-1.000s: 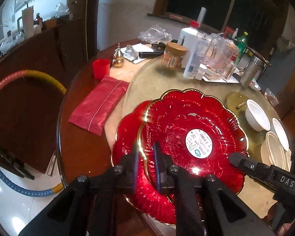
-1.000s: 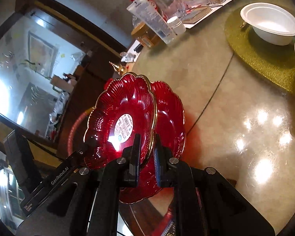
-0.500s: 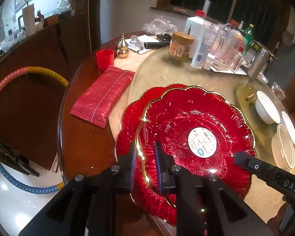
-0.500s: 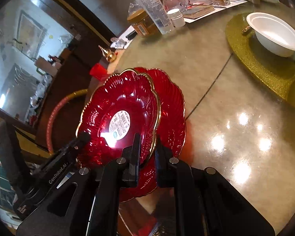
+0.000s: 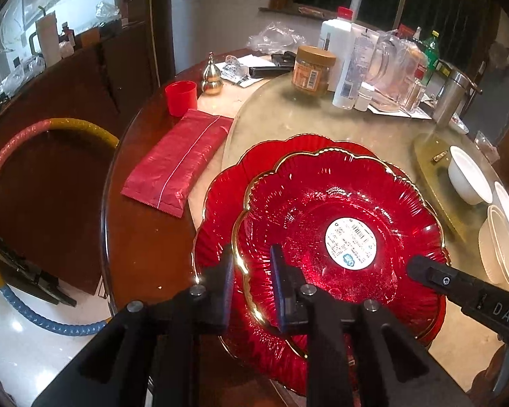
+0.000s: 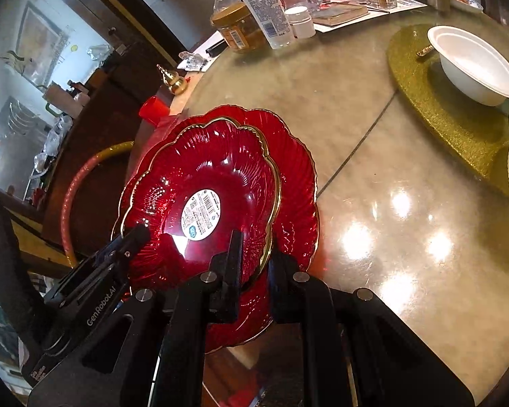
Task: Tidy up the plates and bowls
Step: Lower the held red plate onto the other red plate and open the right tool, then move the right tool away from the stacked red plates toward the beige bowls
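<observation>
Two red scalloped glass plates lie stacked at the table's near edge. The top plate (image 5: 322,203) (image 6: 220,162) has a gold rim and a white sticker, and it rests on the bottom plate (image 5: 217,200) (image 6: 295,176). My left gripper (image 5: 252,264) straddles the top plate's near-left rim; its jaws are opening and stand clear of the rim between them. My right gripper (image 6: 256,254) is shut on the top plate's rim at the opposite side. Each gripper shows in the other's view: the right gripper (image 5: 458,288) and the left gripper (image 6: 118,254).
A white bowl (image 5: 468,179) (image 6: 475,64) sits on a gold mat (image 6: 441,118), with stacked white dishes (image 5: 498,244) beside it. A red packet (image 5: 176,159) and a red cup (image 5: 181,96) lie to the left. Bottles and a jar (image 5: 312,68) crowd the back.
The top plate came down from a tilt to lie nearly flat on the bottom plate. The left gripper's jaws have widened off the rim. The right gripper keeps its hold.
</observation>
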`<state>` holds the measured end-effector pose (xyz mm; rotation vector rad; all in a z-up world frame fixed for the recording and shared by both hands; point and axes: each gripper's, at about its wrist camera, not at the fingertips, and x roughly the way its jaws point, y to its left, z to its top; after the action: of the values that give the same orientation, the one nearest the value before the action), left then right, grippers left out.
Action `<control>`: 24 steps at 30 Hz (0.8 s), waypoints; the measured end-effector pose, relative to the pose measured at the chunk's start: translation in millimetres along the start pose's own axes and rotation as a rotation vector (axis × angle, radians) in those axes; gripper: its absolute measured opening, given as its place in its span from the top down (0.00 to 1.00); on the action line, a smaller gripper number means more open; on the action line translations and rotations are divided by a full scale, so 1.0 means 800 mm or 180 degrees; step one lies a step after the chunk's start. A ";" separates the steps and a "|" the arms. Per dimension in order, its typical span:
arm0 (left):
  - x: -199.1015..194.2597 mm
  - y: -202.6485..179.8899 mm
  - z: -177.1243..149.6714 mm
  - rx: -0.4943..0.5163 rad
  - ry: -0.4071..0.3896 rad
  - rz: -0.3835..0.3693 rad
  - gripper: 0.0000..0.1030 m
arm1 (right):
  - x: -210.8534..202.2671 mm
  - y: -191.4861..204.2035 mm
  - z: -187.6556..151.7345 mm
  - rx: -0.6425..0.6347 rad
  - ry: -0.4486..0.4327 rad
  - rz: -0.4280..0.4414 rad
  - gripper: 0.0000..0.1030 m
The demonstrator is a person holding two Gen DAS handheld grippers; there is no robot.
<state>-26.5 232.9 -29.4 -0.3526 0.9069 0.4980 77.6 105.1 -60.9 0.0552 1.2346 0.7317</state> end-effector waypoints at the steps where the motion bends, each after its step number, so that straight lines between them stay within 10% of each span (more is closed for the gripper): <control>1: 0.000 -0.001 0.000 0.0015 0.0010 0.0017 0.81 | 0.000 0.001 0.000 0.0001 0.0011 -0.0005 0.85; 18: -0.029 -0.001 0.005 -0.0082 -0.0292 -0.0056 0.41 | -0.017 -0.002 0.003 0.0044 -0.0017 0.0019 0.81; 24: -0.051 -0.003 0.007 -0.0196 -0.0524 -0.0179 0.23 | -0.046 -0.010 0.001 0.0096 -0.0294 0.0071 0.55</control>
<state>-42.8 223.1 7.0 -0.3863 0.7217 0.4963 77.6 79.5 -33.4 0.1264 1.1585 0.7223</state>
